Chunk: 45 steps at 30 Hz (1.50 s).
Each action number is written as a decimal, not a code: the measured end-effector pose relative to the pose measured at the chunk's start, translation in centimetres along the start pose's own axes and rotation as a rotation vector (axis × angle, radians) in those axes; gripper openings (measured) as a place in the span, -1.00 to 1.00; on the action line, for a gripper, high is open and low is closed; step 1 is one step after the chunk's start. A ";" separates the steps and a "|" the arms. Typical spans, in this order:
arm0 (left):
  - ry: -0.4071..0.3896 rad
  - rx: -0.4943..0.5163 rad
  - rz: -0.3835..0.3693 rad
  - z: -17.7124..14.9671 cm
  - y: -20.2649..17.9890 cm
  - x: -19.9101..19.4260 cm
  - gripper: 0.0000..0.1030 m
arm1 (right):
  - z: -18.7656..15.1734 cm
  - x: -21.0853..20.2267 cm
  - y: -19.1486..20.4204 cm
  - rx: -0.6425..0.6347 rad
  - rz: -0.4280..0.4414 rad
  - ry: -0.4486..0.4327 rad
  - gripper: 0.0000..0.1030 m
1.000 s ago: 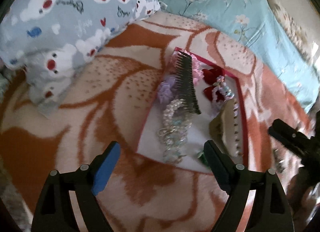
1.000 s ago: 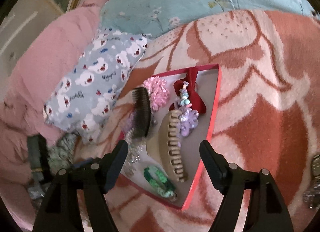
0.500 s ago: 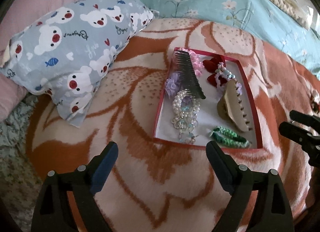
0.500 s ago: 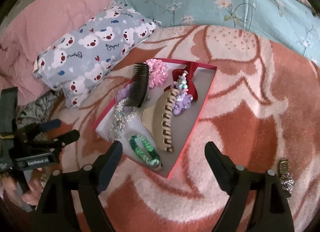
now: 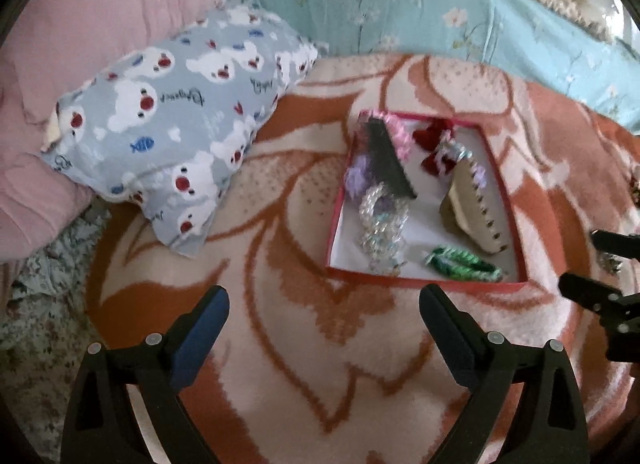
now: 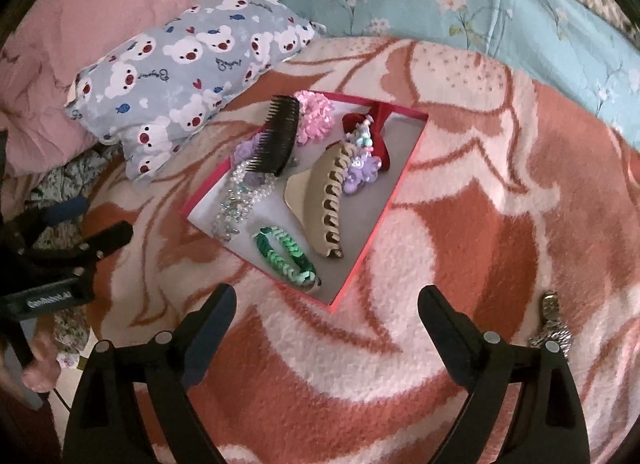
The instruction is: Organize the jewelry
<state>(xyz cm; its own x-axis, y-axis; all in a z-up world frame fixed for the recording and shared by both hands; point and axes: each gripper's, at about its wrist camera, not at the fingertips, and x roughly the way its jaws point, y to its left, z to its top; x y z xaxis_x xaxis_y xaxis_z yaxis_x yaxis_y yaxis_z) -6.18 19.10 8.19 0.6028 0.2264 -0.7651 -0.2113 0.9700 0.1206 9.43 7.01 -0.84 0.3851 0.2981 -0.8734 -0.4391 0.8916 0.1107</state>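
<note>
Both the left hand-held gripper point(image 5: 324, 314) and right hand-held gripper point(image 6: 327, 314) are opening wide, empty, above the blanket point(image 6: 500, 224).

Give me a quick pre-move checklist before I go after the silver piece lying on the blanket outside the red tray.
1. Right gripper empty: ok, jaws opening, nothing between them.
2. Left gripper empty: ok, jaws opening, nothing between them.
3. Silver chain piece reachable: ok, it lies alone on the blanket, beside the right gripper's right-hand finger.
4. Red tray sits flat: ok.
5. Free spot in tray: ok, bare floor between beige claw clip and the right wall.
6. What the silver piece is: cannot tell, partly hidden.
</note>
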 end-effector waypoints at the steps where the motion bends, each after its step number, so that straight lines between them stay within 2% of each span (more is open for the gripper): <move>1: -0.011 0.001 -0.005 -0.1 -0.1 -0.5 0.95 | 0.0 -0.1 0.1 -0.006 -0.002 0.000 0.90; 4: -0.021 0.012 0.000 -0.4 -0.4 -0.8 0.99 | -0.1 -0.3 0.3 -0.014 -0.010 -0.006 0.94; 14: 0.072 -0.002 -0.019 -0.3 -0.5 4.0 0.99 | -0.9 2.9 0.1 0.031 0.014 0.020 0.94; 22: 0.087 -0.018 -0.013 -0.1 -0.3 6.0 0.99 | -1.0 4.8 1.0 0.019 0.029 0.040 0.94; 45: 0.043 -0.029 -0.006 -0.3 -0.6 4.5 0.99 | 0.1 5.3 0.4 0.035 0.040 0.023 0.94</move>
<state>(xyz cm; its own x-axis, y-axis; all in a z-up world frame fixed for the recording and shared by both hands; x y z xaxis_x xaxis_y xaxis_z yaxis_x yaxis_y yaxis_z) -3.56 19.56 4.50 0.5704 0.2155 -0.7926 -0.2299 0.9683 0.0979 11.32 8.96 -5.36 0.3484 0.3264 -0.8787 -0.4253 0.8904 0.1621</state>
